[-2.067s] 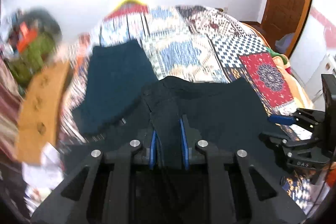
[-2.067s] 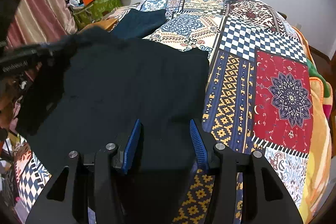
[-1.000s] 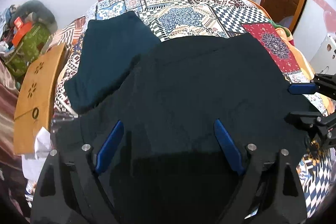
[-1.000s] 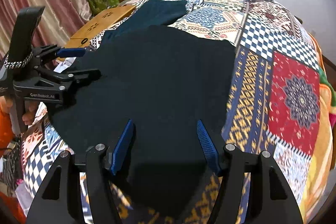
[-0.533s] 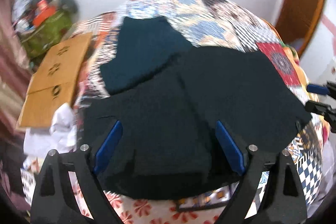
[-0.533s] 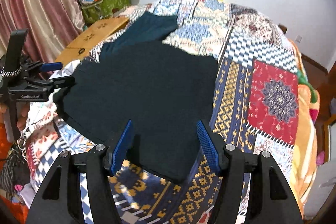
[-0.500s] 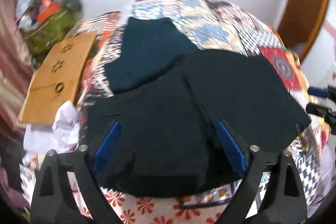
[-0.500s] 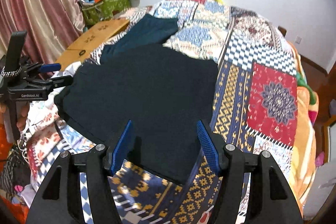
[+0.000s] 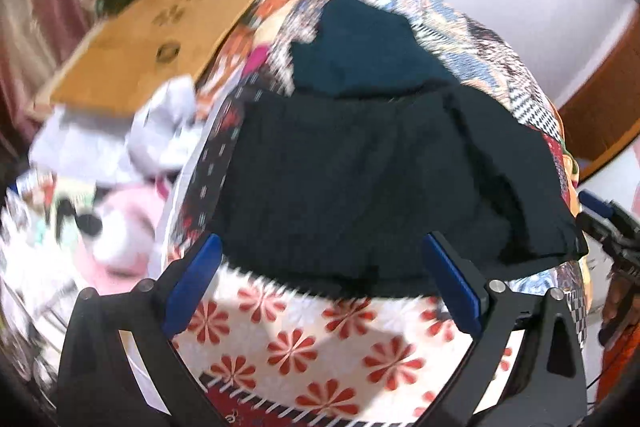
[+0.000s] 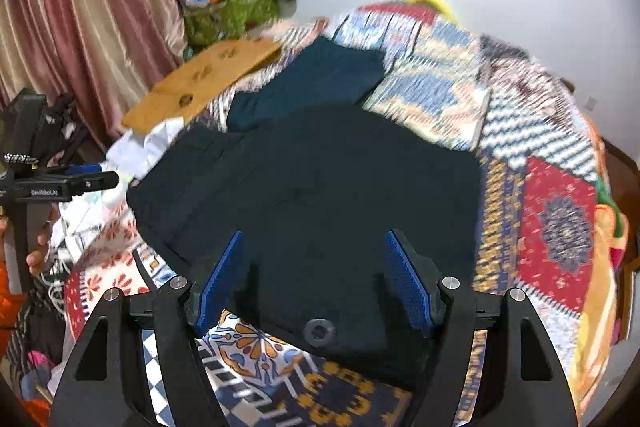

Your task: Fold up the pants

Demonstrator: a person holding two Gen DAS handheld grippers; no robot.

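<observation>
The black pants (image 9: 360, 179) lie folded flat on the patchwork bedspread (image 9: 300, 339), near its front edge. My left gripper (image 9: 322, 243) hovers over the pants' near left edge. Its jaws are opening wide, and its blue pads (image 9: 196, 283) touch no cloth. In the right wrist view the pants (image 10: 320, 179) show a round button (image 10: 319, 331) at the near hem. My right gripper (image 10: 314, 239) hangs just above that hem with its jaws opening and the cloth below them, not pinched. The left gripper (image 10: 80, 183) shows at that view's left edge.
A folded dark teal garment (image 10: 312, 83) lies behind the pants, touching them. A cardboard sheet (image 10: 208, 79), white cloth (image 9: 160, 131) and a pink plush toy (image 9: 120, 223) sit off the bed's left side. A green bag (image 10: 232, 11) and a curtain (image 10: 80, 7) stand beyond.
My left gripper has let the pants go, swung left and pulled back past the bed edge, jaws wider. The right gripper has backed off and opened further. The pants lie still.
</observation>
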